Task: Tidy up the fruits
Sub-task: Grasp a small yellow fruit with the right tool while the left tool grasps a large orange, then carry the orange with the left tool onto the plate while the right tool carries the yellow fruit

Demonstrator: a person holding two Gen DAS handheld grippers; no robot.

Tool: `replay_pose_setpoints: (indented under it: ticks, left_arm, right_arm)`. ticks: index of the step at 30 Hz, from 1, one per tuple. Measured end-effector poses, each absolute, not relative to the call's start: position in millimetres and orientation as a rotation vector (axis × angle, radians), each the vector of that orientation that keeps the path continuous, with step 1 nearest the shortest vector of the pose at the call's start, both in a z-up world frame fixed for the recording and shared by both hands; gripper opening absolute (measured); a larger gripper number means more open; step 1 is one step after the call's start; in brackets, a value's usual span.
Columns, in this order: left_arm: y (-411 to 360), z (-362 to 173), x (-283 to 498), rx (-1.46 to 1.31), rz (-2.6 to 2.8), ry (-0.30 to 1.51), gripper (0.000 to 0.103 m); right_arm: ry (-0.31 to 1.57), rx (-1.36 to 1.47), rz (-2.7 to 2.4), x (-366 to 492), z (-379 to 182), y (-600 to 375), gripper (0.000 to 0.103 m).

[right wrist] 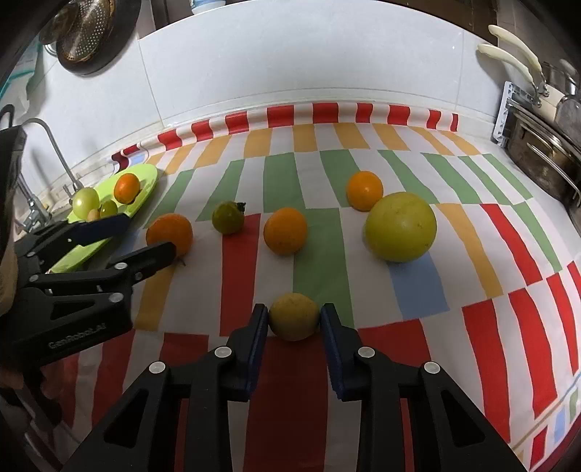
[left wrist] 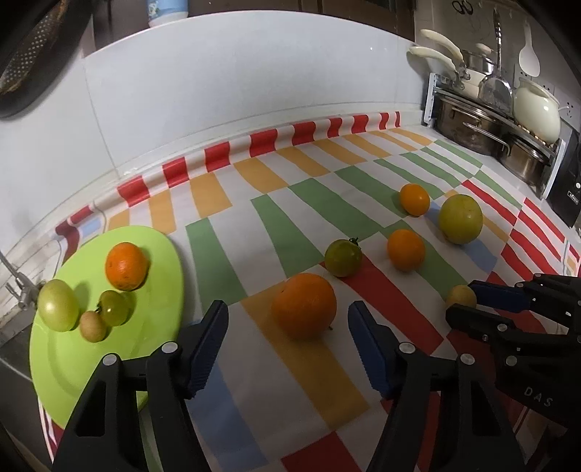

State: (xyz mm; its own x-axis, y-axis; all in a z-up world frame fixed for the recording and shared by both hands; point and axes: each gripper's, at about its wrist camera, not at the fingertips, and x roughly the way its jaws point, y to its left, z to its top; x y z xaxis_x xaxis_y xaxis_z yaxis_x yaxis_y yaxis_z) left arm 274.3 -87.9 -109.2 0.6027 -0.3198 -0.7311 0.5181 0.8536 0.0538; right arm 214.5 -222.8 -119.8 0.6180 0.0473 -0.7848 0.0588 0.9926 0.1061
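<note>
A lime-green plate (left wrist: 152,363) at the left holds an orange (left wrist: 126,266), two green tomatoes (left wrist: 58,305) and a small brown fruit (left wrist: 92,326). My left gripper (left wrist: 288,314) is open, its jaws on either side of a large orange (left wrist: 304,305) lying on the striped cloth. My right gripper (right wrist: 294,317) is shut on a small yellow fruit (right wrist: 293,316) resting on the cloth; it also shows in the left wrist view (left wrist: 460,296). Loose on the cloth are a dark green tomato (right wrist: 228,217), two oranges (right wrist: 285,231) (right wrist: 364,190) and a big yellow-green citrus (right wrist: 400,227).
A metal rack with pots and pans (left wrist: 490,127) stands at the back right. A tap (right wrist: 54,152) and sink edge lie left of the plate. A white tiled wall (left wrist: 236,90) backs the counter. A strainer (right wrist: 87,25) hangs at the upper left.
</note>
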Motion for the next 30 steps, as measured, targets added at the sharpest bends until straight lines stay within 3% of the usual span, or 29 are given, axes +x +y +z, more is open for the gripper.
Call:
replay_pose_setpoints:
  ticks: [12, 30]
  left_arm:
    - [-94, -118, 292, 0.226, -0.539, 0.850, 0.040]
    - [-77, -82, 267, 0.181, -0.510, 0.766, 0.039]
  right_arm:
    - [0.858, 0.127, 0.001, 233, -109, -228, 0.031]
    - [0.789, 0.105, 0.046, 226, -87, -217, 0.031]
